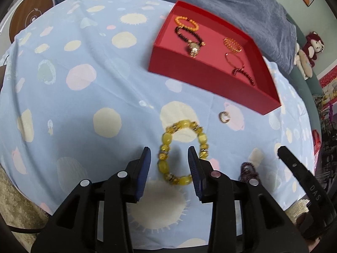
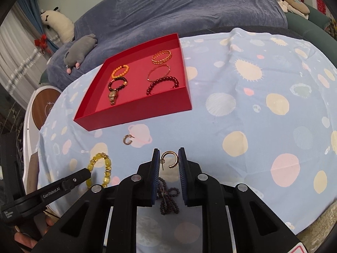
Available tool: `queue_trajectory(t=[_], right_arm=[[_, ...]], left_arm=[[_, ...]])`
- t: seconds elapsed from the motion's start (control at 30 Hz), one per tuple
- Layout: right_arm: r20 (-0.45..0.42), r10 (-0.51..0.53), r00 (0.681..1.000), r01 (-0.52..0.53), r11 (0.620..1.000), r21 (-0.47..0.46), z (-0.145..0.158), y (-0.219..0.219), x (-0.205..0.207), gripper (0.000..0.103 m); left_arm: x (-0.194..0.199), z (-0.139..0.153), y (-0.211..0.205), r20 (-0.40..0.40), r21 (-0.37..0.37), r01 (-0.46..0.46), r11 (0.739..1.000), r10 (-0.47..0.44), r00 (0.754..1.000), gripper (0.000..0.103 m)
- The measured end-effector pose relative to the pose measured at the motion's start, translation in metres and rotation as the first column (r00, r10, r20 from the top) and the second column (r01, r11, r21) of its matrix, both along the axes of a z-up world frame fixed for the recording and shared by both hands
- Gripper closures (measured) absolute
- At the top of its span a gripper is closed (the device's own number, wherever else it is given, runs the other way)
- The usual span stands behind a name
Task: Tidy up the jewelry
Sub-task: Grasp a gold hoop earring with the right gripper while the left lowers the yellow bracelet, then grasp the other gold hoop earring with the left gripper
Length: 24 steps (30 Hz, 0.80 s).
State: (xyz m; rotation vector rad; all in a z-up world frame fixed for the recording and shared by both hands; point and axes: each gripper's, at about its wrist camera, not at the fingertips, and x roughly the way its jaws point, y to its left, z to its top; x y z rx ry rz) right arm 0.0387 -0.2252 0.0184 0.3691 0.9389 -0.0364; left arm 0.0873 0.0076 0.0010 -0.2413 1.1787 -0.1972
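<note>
Left claw point(image 1: 169, 156) released, straddling yellow bead bracelet point(image 1: 182, 152) | right claw point(image 2: 168, 158) grasping gold hoop earring point(image 2: 170, 158) | red cardboard tray point(image 2: 134, 109) at 11 o'clock

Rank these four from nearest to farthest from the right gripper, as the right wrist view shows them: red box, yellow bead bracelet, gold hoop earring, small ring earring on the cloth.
1. Gold hoop earring, between the right gripper fingers.
2. Yellow bead bracelet, lower left.
3. Small ring earring, ahead left; close to the bracelet's rank.
4. Red box, farthest back.
</note>
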Motion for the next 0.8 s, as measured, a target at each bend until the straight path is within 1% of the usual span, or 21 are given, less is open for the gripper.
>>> queue_trajectory(t=[0.13, 0.27, 0.43, 0.57, 0.63, 0.67, 0.7, 0.73, 0.8], right_arm=[[-0.002, 0.015, 1.000, -0.015, 1.000, 0.009, 0.000, 0.005, 0.002, 0.086], [-0.006, 0.027, 1.000, -0.027, 1.000, 0.013, -0.001, 0.008, 0.003, 0.086], [-0.025, 0.017, 1.000, -0.017, 1.000, 0.018, -0.007, 0.003, 0.008, 0.086], [-0.040, 0.010, 0.999, -0.009, 1.000, 0.026, -0.013, -0.003, 0.012, 0.086], [-0.046, 0.010, 0.999, -0.009, 1.000, 0.027, -0.016, -0.004, 0.014, 0.086], [-0.048, 0.010, 0.999, -0.009, 1.000, 0.029, -0.017, -0.005, 0.015, 0.086], [-0.050, 0.010, 0.999, -0.009, 1.000, 0.030, -0.018, -0.005, 0.016, 0.086], [-0.051, 0.011, 0.999, -0.009, 0.999, 0.031, -0.018, -0.005, 0.018, 0.086], [-0.052, 0.012, 0.999, -0.011, 0.999, 0.033, -0.019, -0.004, 0.020, 0.086]], left_arm=[[0.011, 0.010, -0.019, 0.032, -0.006, 0.042, 0.999, -0.041, 0.999, 0.068], [0.024, 0.011, -0.046, 0.048, -0.010, 0.093, 0.996, -0.093, 0.995, 0.068], [0.036, -0.001, -0.075, 0.036, 0.023, 0.148, 0.989, -0.149, 0.988, 0.069], [0.044, -0.013, -0.086, 0.016, 0.041, 0.159, 0.986, -0.160, 0.987, 0.071], [0.045, -0.013, -0.090, 0.038, 0.063, 0.165, 0.984, -0.167, 0.985, 0.073], [0.045, -0.014, -0.092, 0.041, 0.069, 0.172, 0.983, -0.175, 0.984, 0.076], [0.045, -0.014, -0.094, 0.049, 0.083, 0.177, 0.981, -0.182, 0.982, 0.084], [0.046, -0.015, -0.096, 0.051, 0.086, 0.187, 0.979, -0.192, 0.980, 0.090], [0.047, -0.015, -0.096, 0.059, 0.084, 0.188, 0.979, -0.193, 0.979, 0.090]])
